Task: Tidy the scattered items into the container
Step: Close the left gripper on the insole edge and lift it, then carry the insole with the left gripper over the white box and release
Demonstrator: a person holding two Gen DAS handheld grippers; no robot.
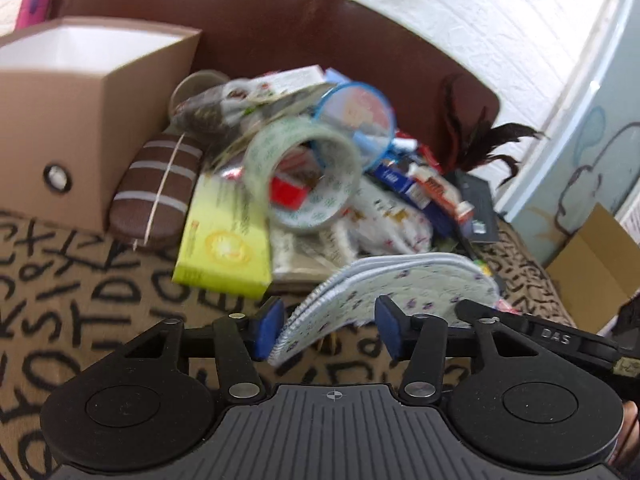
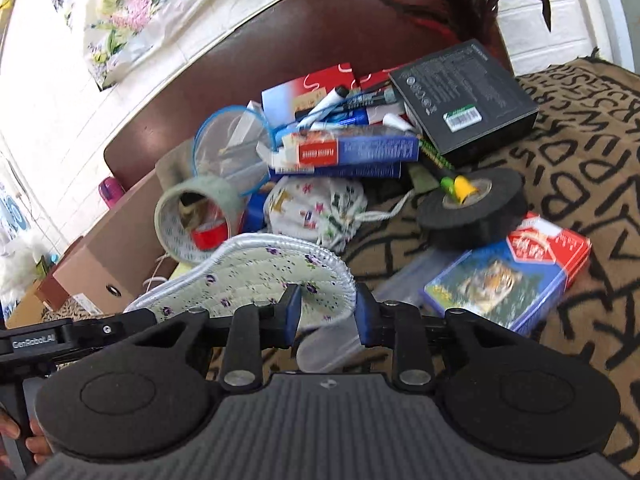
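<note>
Insole (image 1: 400, 284) sits between both jaws: left gripper (image 1: 328, 330) and right gripper (image 2: 328, 312) part-open, neither clamped yet. It's light, floppy; you'd best pinch the stitched edge. Box (image 1: 80, 120) beyond left jaws.

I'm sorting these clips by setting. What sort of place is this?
Probably a bedroom: a dark brown padded headboard against a white brick-pattern wall, a tan letter-print blanket under household clutter, and an open brown cardboard box.

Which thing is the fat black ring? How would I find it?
Start at the big black box at the far side of the pile. Just in front of it, on the letter-print blanket, lies the black tape roll. Only it has a yellow piece poking from its hole.
</note>
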